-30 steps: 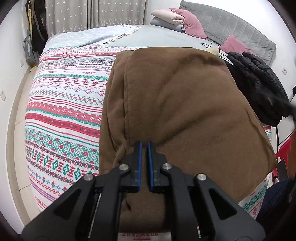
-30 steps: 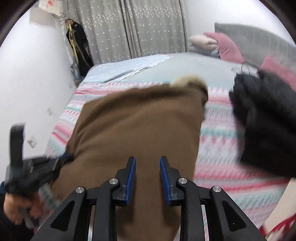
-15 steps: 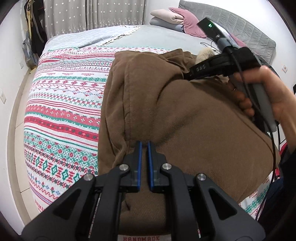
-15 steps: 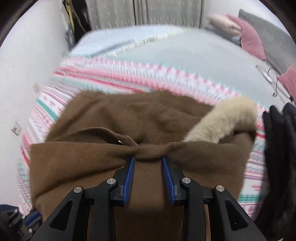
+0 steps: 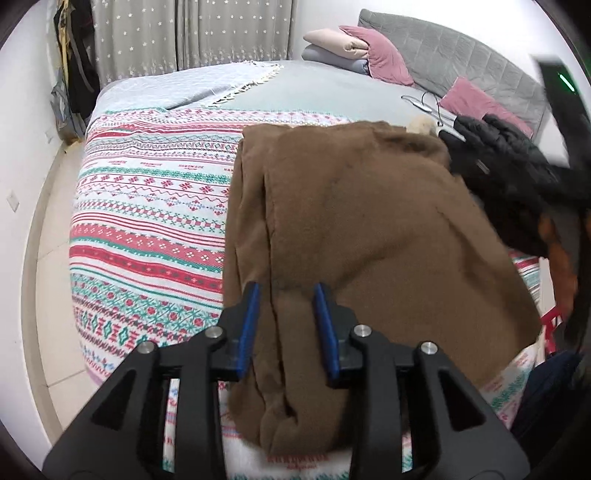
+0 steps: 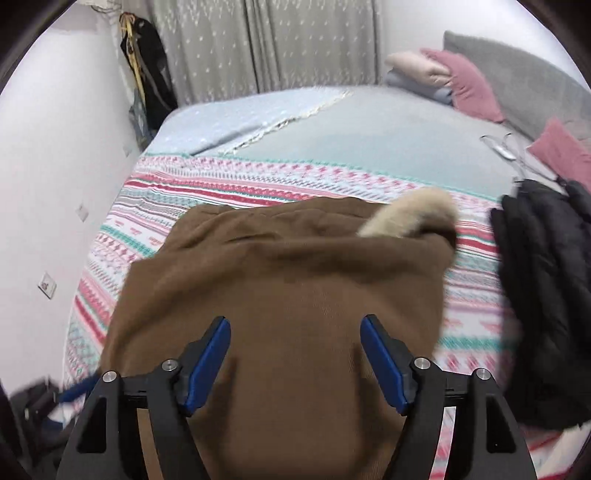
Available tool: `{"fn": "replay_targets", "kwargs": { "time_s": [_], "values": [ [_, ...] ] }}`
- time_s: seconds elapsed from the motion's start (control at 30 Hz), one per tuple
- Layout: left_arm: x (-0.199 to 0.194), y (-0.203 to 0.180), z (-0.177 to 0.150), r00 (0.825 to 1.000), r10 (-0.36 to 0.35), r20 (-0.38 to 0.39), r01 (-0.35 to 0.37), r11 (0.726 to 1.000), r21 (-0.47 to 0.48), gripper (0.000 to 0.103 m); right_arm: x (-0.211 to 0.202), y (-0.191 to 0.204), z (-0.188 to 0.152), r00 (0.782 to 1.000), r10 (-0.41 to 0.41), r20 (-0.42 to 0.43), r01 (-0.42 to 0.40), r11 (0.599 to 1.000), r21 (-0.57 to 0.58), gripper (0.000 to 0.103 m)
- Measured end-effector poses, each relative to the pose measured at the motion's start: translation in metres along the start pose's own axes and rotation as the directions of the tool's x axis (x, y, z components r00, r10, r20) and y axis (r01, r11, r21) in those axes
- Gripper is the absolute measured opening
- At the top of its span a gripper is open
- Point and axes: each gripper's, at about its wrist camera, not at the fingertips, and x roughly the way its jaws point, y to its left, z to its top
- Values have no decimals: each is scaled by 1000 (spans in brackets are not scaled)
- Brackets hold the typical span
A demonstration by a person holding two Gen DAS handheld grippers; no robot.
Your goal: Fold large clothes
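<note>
Bedroom surroundings fill the left wrist view: a bed under a striped patterned blanket [image 5: 147, 206], grey star curtains [image 5: 192, 33] behind and pillows [image 5: 354, 48] at the headboard. On the blanket's near side lies the brown coat [image 5: 362, 236], folded into a thick rectangle, with a black puffer jacket [image 5: 517, 173] just beside its far corner. The left gripper [image 5: 287, 326] sits over the coat's near hem, its jaws opening with a ridge of cloth between them but no pad pressing on it, so this reads as a release after a fold. A dark blurred shape at the right edge is too smeared to name. In the right wrist view, the right gripper [image 6: 295, 354] hangs above the same coat, jaws opening wide and holding nothing; a cream fur trim [image 6: 410, 214] pokes out at the far corner. Next likely comes tucking that trim or another fold. The coat's near edge is cut off below, and motion blur hides its seams.
</note>
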Motion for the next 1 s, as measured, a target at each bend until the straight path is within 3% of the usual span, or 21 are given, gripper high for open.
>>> {"fn": "replay_targets", "kwargs": {
  "time_s": [0.2,0.3,0.43,0.67,0.83,0.93,1.0],
  "values": [
    [-39,-6,-10,997,-27,66,27,1000,3,60,-56,3,-54,998,-1,70,-4,998,64,86],
    [-56,-15,-17,994,3,108,-5,1000,20,77,-78,9,-75,995,-14,103,7,997,71,87],
    [-70,-19,-24,987,74,142,-76,997,8,80,-94,14,-99,992,-6,127,-8,994,113,90],
    [-91,-11,-40,986,81,148,-73,996,-57,83,-125,32,-136,989,-47,142,31,993,115,92],
    [-104,-17,-54,979,122,166,-111,991,-77,92,-148,40,-154,983,-56,174,39,994,101,99],
    [-113,-22,-61,974,133,186,-124,990,-63,98,-161,46,-165,975,-99,197,82,992,92,102],
    [-117,-27,-63,967,159,200,-153,987,-42,99,-166,53,-168,963,-171,209,154,984,92,103]
  ]
}}
